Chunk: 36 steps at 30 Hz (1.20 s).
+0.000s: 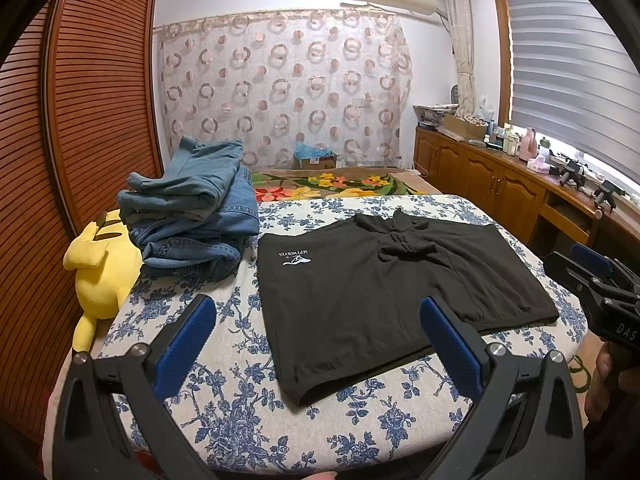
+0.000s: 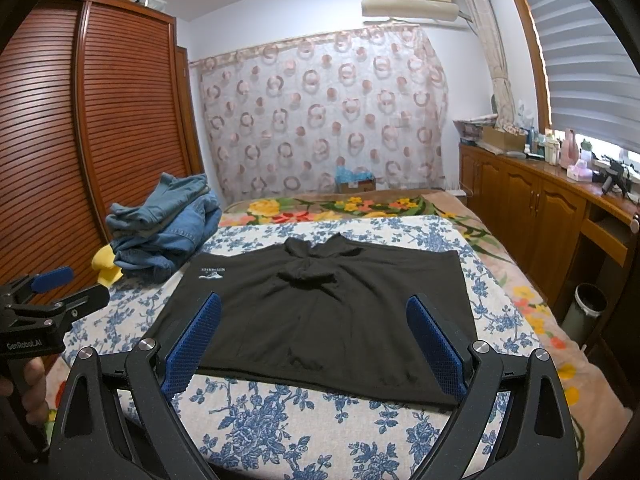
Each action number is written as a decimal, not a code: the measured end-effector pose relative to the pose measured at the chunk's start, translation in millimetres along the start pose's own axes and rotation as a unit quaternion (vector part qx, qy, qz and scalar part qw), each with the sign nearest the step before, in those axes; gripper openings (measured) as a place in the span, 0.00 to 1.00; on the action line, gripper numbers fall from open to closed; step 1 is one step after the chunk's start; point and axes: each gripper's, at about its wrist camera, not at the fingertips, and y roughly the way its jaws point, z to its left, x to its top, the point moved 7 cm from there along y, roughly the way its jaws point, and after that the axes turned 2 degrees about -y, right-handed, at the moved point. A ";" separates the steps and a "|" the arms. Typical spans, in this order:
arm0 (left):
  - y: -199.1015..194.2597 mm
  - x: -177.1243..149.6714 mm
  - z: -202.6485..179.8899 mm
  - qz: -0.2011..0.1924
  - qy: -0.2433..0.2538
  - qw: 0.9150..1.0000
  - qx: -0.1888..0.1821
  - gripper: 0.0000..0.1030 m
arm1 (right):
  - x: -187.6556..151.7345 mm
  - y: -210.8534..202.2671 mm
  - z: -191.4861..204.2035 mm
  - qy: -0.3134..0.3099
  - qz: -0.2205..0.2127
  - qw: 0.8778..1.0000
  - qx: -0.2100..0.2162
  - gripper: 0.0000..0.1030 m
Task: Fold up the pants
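Left wrist view: my left tool [image 1: 318,334] is spread wide, nothing between its pads, hovering over the near edge of the bed [image 1: 240,420]. The black pants [image 1: 380,280] lie flat on the floral cover, already doubled into a rough rectangle, with a bunched lump at 12 o'clock. A pile of jeans [image 1: 192,220] sits at 10 o'clock and a yellow plush [image 1: 100,264] at 9. The right tool [image 1: 600,284] shows at 3 o'clock; I can't tell its spread from here.

Right wrist view: the right tool [image 2: 314,342] is spread too, empty, with the pants straight ahead, their near hem between the pads. The left tool [image 2: 52,292] is at 9 o'clock.

My read: the next fold wants both near corners pinched together, one at 7, one at 5, low on the hem through all layers. I'd lift evenly and lay it toward 12 so the lump ends up tucked inside.
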 end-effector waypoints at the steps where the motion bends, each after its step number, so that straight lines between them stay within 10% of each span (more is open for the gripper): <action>1: -0.3 0.1 0.0 0.000 0.000 1.000 0.000 1.00 | 0.0 -0.1 0.0 0.000 0.000 1.000 0.000 0.93; 36: -2.8 0.0 -2.6 0.000 -0.001 1.000 -0.001 1.00 | -0.5 -0.5 0.7 0.001 -0.001 1.000 0.000 0.93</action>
